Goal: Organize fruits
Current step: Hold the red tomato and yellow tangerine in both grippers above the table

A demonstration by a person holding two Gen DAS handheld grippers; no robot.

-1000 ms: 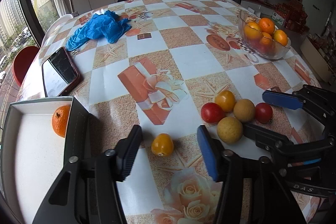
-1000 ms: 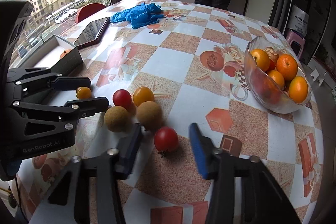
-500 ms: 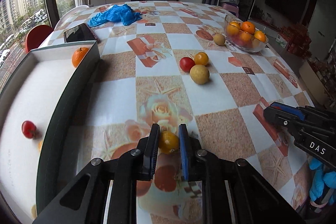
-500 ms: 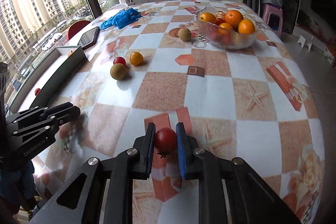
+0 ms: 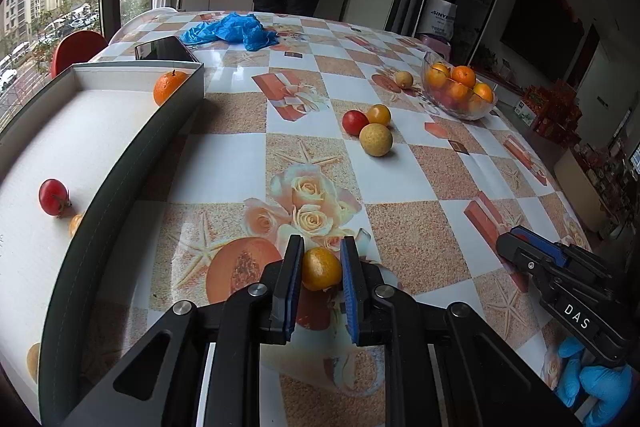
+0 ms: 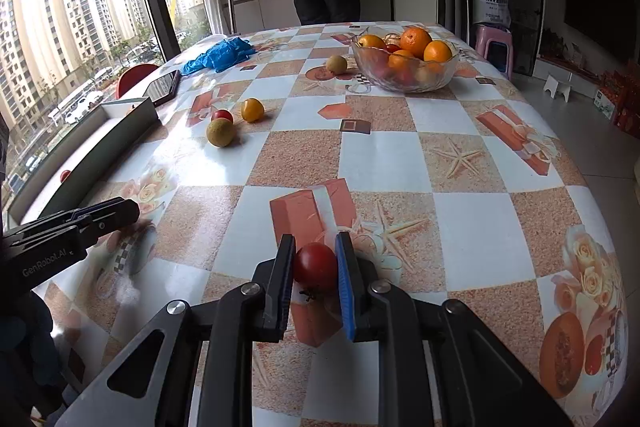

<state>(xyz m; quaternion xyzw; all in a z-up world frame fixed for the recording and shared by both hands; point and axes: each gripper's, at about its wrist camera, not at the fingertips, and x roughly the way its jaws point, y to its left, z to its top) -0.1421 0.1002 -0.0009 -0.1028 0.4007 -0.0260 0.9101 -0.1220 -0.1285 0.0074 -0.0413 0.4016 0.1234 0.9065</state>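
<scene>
The left tool [image 5: 320, 269] is clenched on a small yellow-orange fruit [image 5: 321, 268], held just above the bench [image 5: 440, 171] near its near edge. The right tool [image 6: 313, 267] is clenched on a red tomato [image 6: 315, 267], also over the near edge, its stem end turned down toward the camera. Both fruits are round, so neither has a long axis that matters for the grip or the drop.

The relation that counts is the box [image 5: 132, 163]: it lies along the bench's left edge, to the left of the left tool, its long side running away from the camera. The left tool is just beside its dark wall; the right tool is well apart from it, with the left tool between. So the left hand looks the nearer one to unload, by a short move leftward over the wall.

Inside the box lie a red tomato [image 5: 53, 197] near the near end and an orange [image 5: 168, 87] at the far corner. A brown fruit [image 5: 375, 139], another tomato [image 5: 354, 123] and a yellow fruit [image 5: 379, 115] sit mid-bench, still to sort, I judge.
</scene>
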